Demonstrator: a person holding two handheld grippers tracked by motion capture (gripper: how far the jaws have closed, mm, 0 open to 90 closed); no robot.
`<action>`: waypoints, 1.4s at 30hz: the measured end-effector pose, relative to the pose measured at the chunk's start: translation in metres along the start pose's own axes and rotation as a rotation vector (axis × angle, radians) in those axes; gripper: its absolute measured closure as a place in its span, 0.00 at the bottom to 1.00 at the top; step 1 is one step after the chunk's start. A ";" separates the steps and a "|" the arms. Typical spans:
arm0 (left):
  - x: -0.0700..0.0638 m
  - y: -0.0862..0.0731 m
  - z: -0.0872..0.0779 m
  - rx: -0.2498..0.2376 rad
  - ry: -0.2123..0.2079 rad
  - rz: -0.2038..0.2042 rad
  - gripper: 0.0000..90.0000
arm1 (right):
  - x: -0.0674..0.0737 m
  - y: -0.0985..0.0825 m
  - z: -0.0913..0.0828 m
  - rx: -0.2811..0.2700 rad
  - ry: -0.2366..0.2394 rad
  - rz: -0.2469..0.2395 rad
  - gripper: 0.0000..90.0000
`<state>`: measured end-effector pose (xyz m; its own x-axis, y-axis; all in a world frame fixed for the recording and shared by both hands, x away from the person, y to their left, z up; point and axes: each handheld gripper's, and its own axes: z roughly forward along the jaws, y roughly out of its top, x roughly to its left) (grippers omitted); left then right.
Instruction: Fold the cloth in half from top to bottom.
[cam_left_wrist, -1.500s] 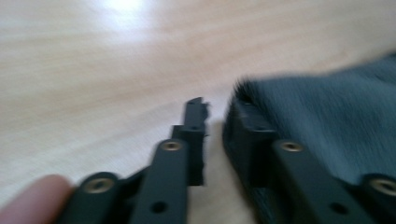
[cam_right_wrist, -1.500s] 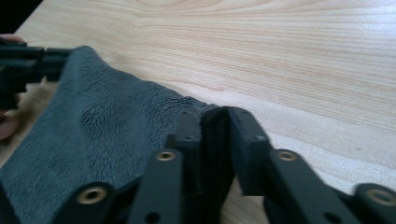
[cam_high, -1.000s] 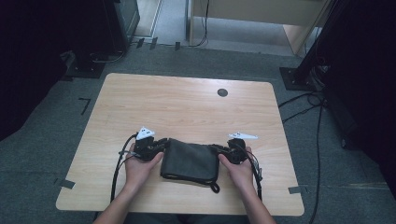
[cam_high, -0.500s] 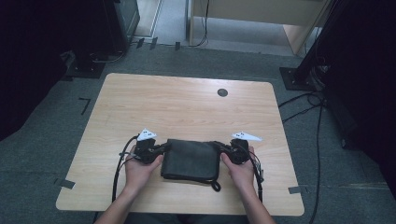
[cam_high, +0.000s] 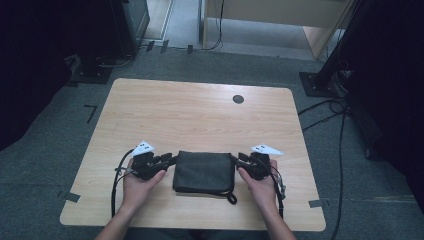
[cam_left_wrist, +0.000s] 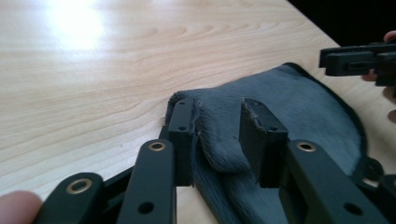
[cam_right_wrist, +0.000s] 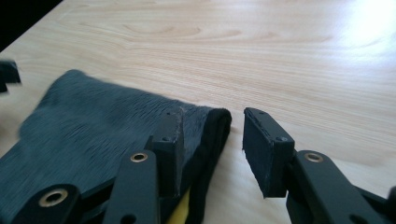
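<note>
- The folded dark cloth (cam_high: 204, 171) lies flat on the wooden table (cam_high: 200, 115), low in the frame's centre.
- My left gripper (cam_high: 167, 161) has just been opening; its jaws stand apart astride the cloth's left edge, released.
- My right gripper (cam_high: 237, 161) has likewise been opening, jaws loose around the cloth's right edge.

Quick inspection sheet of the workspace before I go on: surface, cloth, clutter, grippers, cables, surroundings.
Surface: wooden table, bare around the work.
Job's things: dark folded cloth at the near edge, lying flat.
Clutter: small dark round spot far side.
Grippers: left gripper and right gripper at the cloth's ends, fingers just opening, cloth edge between them, not pinched.
Cables: one trails from each gripper; more on the floor, right.
Surroundings: grey carpet, dark stands.
</note>
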<state>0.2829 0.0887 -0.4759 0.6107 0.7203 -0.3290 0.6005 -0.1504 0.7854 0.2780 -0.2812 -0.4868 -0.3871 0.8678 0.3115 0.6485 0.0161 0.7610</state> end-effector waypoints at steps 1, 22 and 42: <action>-0.003 -0.003 -0.003 0.009 -0.001 0.023 0.72 | 0.002 -0.003 -0.009 -0.002 0.011 0.001 0.67; -0.034 -0.050 0.000 0.207 -0.047 0.281 0.76 | 0.024 -0.056 -0.018 0.141 0.131 0.011 0.83; -0.023 -0.046 -0.017 0.194 -0.088 0.276 0.88 | 0.026 -0.049 -0.043 0.152 0.204 0.016 0.96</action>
<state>0.2323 0.0905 -0.4949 0.8007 0.5748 -0.1686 0.4882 -0.4631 0.7397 0.2077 -0.2807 -0.4910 -0.4907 0.7504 0.4428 0.7406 0.0915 0.6657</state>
